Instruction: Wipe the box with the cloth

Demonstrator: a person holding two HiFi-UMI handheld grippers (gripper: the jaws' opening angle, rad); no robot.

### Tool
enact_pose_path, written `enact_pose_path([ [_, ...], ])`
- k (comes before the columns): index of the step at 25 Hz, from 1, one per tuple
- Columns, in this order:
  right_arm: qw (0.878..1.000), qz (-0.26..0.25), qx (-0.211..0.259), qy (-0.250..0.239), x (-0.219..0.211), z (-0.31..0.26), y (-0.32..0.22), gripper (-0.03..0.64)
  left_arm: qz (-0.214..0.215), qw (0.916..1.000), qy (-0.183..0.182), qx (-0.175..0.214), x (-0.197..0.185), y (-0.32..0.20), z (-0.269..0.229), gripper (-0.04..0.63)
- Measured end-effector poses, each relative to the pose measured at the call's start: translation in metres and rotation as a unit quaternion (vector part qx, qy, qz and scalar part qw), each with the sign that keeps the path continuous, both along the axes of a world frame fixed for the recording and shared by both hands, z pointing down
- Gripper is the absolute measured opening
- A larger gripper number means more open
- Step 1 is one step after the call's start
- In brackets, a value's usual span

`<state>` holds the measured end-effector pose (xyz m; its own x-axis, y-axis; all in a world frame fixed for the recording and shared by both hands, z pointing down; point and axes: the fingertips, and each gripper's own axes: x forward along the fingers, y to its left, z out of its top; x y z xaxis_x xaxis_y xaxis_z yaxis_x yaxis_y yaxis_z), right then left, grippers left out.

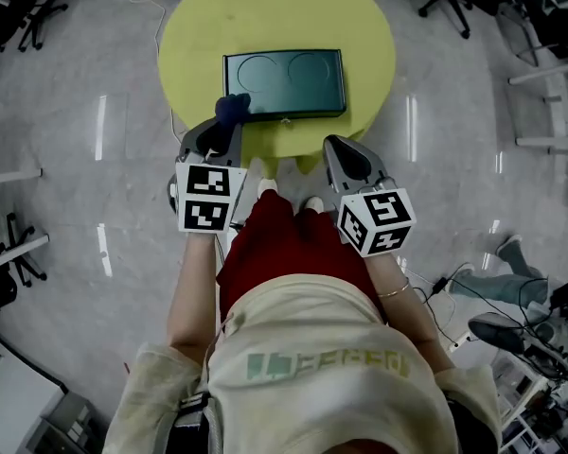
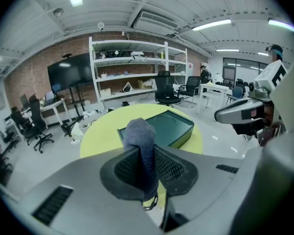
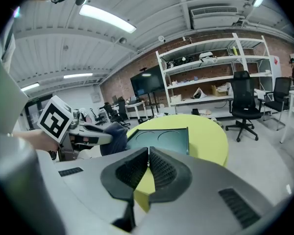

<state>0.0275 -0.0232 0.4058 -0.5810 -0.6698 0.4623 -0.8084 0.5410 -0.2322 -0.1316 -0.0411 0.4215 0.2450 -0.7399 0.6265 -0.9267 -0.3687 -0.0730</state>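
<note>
While the person stands close against the near edge of the round yellow tabletop [image 1: 265,12], both arms reach forward with a gripper in each hand. Nearest are the marker cubes, the left one [image 1: 208,197] and the right one [image 1: 376,220], each sitting just ahead of a wrist. The right gripper [image 3: 148,161] has its jaws pressed together with nothing between them; it hangs over the tabletop's near edge, short of the box's near right corner and apart from it. The left gripper [image 2: 146,156] pinches a dark blue cloth [image 2: 141,136], which bunches up above the closed jaws. The cloth sits over the near left corner of the box [image 1: 284,83]; whether it touches the lid cannot be told. The box is dark green, flat and rectangular, with two round impressions in its lid, and lies on the middle of the tabletop, its long side facing the person. Beyond the table, the gripper views show white shelving [image 2: 137,72], office chairs and a brick wall.
</note>
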Motion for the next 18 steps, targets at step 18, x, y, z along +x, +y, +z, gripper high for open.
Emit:
enact_pose_path([
  [18, 0.996, 0.081, -0.029, -0.004, 0.166, 0.019, 0.071, 0.038, 0.166, 0.9814, 0.087, -0.042, 0.251, 0.04, 0.02, 0.061],
])
